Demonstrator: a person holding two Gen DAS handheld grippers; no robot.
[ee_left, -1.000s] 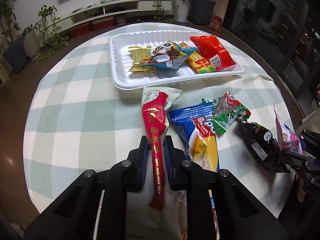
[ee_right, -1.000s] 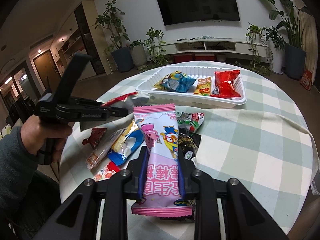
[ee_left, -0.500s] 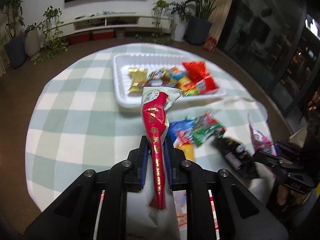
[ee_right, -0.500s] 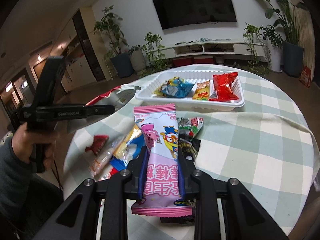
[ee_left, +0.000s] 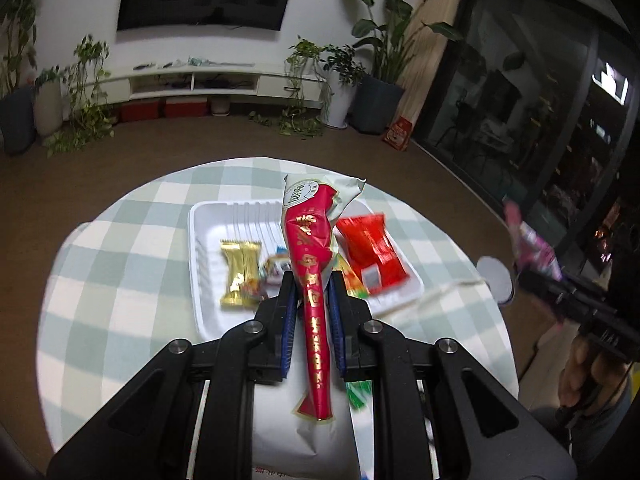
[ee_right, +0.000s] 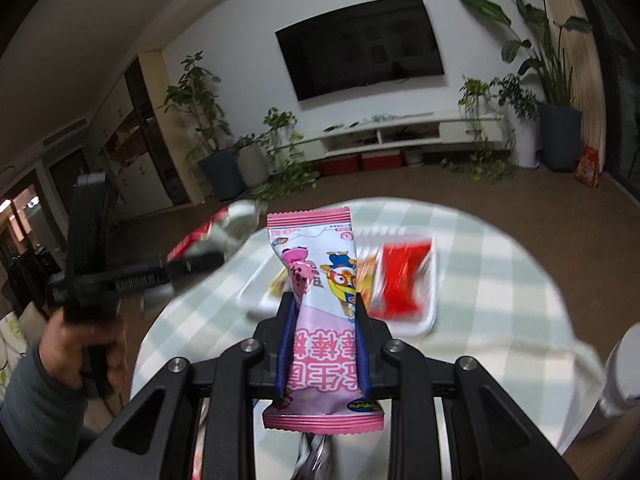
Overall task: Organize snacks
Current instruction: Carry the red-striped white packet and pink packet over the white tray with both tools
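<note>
On the left, the left gripper is clenched on a red-and-white snack packet, which is held in the air above the near part of the white tray on the checked worktop. The packet's long axis runs along the fingers, its white end pointing forward and up, away from the camera. A gold packet and a red packet are seen lying in the tray.

On the right, the right gripper is clamped on a pink cartoon packet, also aloft, its long axis along the fingers and its crimped top edge pointing toward the tray.

The step is judged to be a carry to the tray. Each packet is best lowered flat into a bare patch, and let go only once it is resting.
</note>
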